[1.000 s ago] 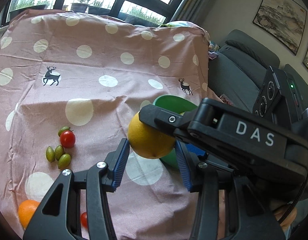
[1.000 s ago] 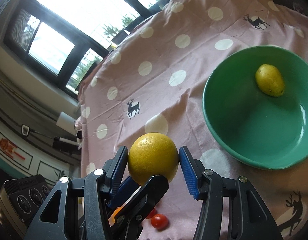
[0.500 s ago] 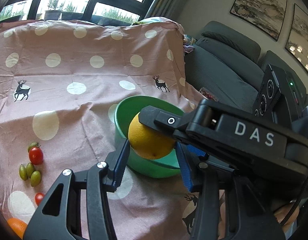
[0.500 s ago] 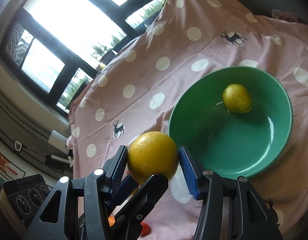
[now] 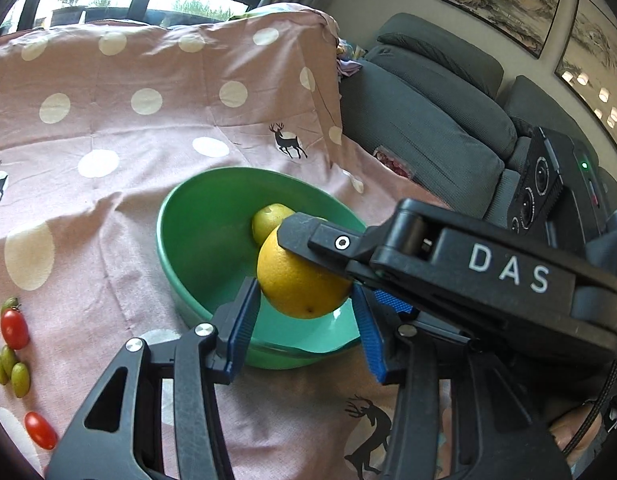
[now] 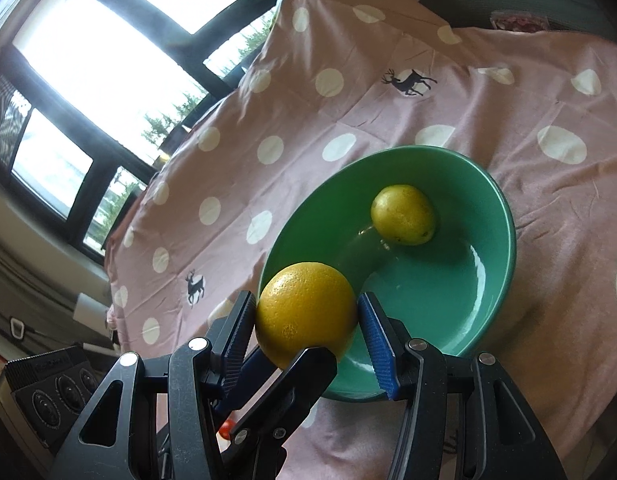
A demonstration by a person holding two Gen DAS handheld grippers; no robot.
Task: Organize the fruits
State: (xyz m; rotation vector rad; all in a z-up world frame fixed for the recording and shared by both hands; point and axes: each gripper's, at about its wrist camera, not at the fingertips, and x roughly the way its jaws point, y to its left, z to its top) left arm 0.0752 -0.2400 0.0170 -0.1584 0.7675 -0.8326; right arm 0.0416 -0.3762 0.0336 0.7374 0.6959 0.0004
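A large yellow orange (image 5: 300,280) (image 6: 304,312) hangs over the near rim of the green bowl (image 5: 204,240) (image 6: 428,300). My left gripper (image 5: 304,320) is shut on it, blue pads pressing both sides. My right gripper (image 6: 306,328) is shut on the same orange from a crossing angle; one of its fingers (image 5: 328,240) lies over the fruit in the left wrist view. A smaller yellow-green citrus (image 5: 268,216) (image 6: 402,214) lies inside the bowl, toward its far side.
The bowl sits on a pink dotted cloth (image 5: 108,140). Red cherry tomatoes (image 5: 14,328) and small green fruits (image 5: 10,364) lie at the left. A grey sofa (image 5: 428,120) stands just beyond the table's right edge. Windows are behind.
Both grippers carried the orange together from over the bare cloth to the bowl's near rim. The bowl now fills more of each view, and the tomatoes have slid to the left edge.
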